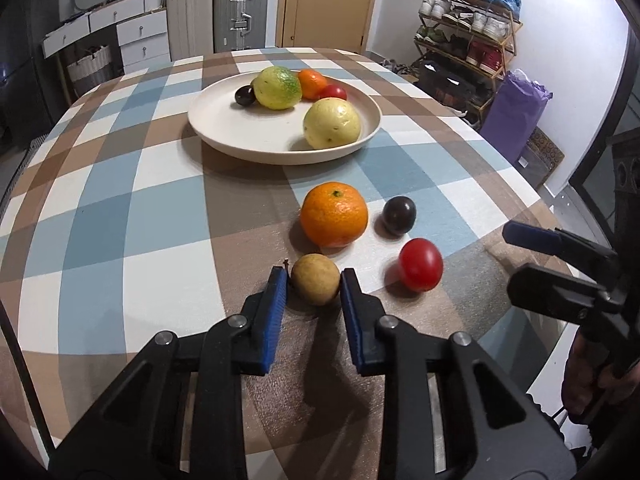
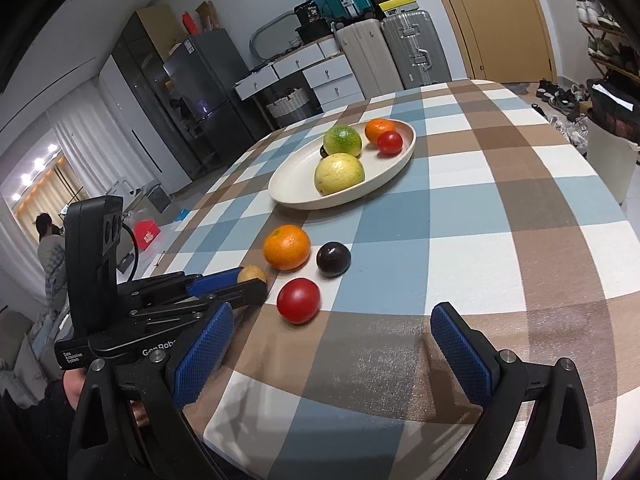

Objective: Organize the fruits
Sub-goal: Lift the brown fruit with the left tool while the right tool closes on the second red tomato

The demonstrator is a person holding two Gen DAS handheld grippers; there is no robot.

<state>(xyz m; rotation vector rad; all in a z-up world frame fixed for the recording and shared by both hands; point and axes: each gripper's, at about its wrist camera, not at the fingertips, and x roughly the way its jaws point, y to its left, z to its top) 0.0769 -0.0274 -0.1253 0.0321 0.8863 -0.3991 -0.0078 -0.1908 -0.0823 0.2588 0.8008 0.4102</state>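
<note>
My left gripper (image 1: 313,285) is shut on a small tan round fruit (image 1: 316,278) that rests on the checked tablecloth, one blue pad against each side. Just beyond it lie an orange (image 1: 334,214), a dark plum (image 1: 399,215) and a red tomato (image 1: 421,265). Farther back, a cream plate (image 1: 224,136) holds a yellow-green fruit (image 1: 278,87), a pale yellow fruit (image 1: 332,123), a small orange, a tomato and a dark plum. My right gripper (image 2: 334,314) stands open over the cloth near the table's front, with nothing between its fingers. The tomato (image 2: 299,300) lies ahead of it to the left.
The round table's edge (image 1: 532,204) curves close on the right. Beyond it stand a shoe rack (image 1: 468,32) and a purple bag (image 1: 512,120). Suitcases and drawers (image 2: 320,72) line the far wall. A person (image 2: 48,240) stands far off at the left.
</note>
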